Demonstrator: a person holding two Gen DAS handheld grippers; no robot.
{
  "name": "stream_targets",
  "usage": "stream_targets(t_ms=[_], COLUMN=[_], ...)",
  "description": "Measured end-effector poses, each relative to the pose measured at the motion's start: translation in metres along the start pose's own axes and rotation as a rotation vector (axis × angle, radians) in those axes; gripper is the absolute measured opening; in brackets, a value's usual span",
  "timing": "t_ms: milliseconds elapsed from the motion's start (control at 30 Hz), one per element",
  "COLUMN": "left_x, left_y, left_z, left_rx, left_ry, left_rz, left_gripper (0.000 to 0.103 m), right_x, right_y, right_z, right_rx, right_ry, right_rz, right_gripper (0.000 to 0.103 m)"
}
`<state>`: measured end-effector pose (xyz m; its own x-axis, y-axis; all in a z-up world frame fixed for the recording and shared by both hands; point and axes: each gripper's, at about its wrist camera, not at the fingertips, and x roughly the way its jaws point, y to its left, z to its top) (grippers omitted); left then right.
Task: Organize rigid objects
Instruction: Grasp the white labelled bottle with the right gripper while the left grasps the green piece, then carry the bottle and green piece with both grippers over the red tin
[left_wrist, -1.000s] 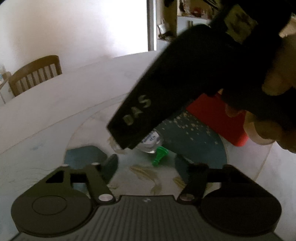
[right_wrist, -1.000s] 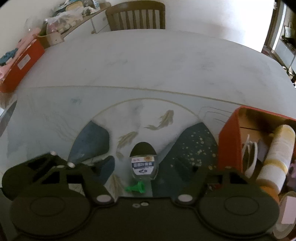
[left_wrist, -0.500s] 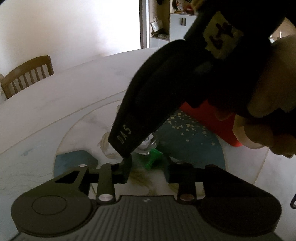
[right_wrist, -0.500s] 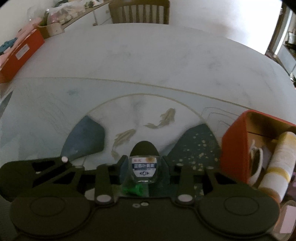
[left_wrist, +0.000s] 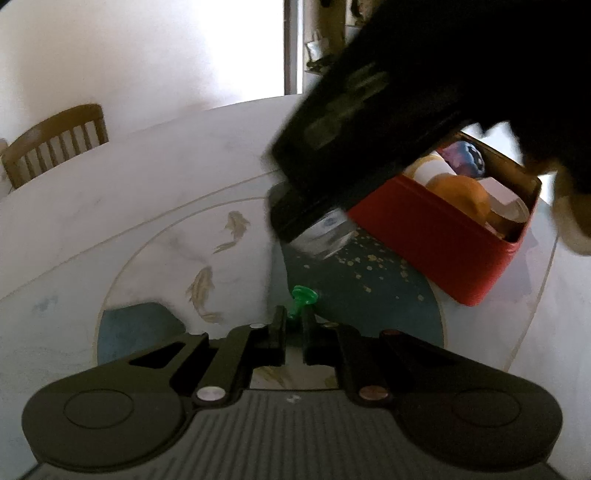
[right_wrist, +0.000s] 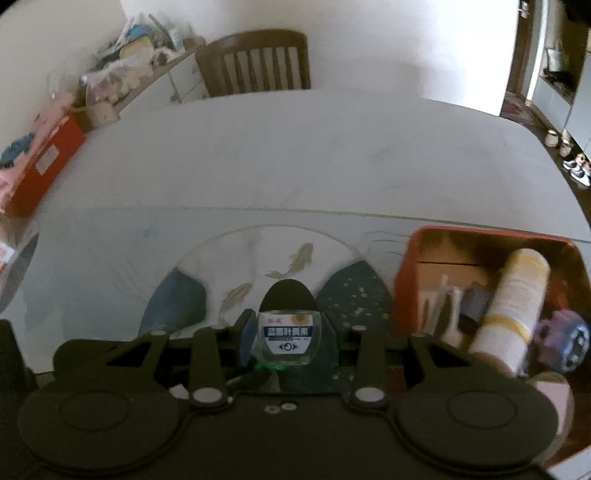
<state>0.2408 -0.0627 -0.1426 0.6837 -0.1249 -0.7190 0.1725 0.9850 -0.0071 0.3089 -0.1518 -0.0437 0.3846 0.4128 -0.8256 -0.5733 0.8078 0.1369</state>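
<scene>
My right gripper (right_wrist: 286, 338) is shut on a small clear bottle (right_wrist: 287, 342) with a blue and white label and a black cap, held above the table. In the left wrist view the same bottle (left_wrist: 325, 236) hangs from the right gripper's dark body (left_wrist: 354, 122) near the red box (left_wrist: 443, 236). My left gripper (left_wrist: 293, 334) is shut on a small green plastic piece (left_wrist: 301, 301) that sticks out ahead of its fingertips. The green piece also shows just under the bottle in the right wrist view (right_wrist: 267, 365).
The red box (right_wrist: 404, 295) at the right holds a white and yellow cylinder (right_wrist: 513, 306), a purple item and other things. The round table (right_wrist: 295, 155) has a fish-patterned mat. A wooden chair (right_wrist: 255, 62) stands behind it. A cluttered sideboard is at the far left.
Both grippers closed: the right on the bottle, the left on the green piece. The right gripper lifted the bottle and moved it toward the red box, apart from the green piece.
</scene>
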Motion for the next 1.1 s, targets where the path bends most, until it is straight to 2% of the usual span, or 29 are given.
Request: stream_targets(t_ms=[300,600,867,1100], left_x=[-0.018,-0.051,-0.07,-0.064], left_y=[0.007,0.009,-0.016,-0.044], left_z=[0.003,0.017,0.05,0.083], left_rx=[-0.092,-0.172,-0.18,-0.173], left_ry=[-0.017,-0.049,-0.097,-0.124], left_rz=[0.024,0.029,0.02,0.018], left_gripper=[0.006,0.006,0.006,0.006], right_x=[-0.045,-0.076,-0.095,-0.103], right_y=[-0.034,-0.074,-0.107,-0.137], right_z=[-0.011,-0.034,-0.046,-0.052], right_rx=[0.073,0.128,0.122,0.119], right_ry=[-0.086,-0.124,-0.144,-0.156], right_rz=[-0.009,-0.045,-0.062,-0.054], right_gripper=[0.037,0.037,0.037,0.037])
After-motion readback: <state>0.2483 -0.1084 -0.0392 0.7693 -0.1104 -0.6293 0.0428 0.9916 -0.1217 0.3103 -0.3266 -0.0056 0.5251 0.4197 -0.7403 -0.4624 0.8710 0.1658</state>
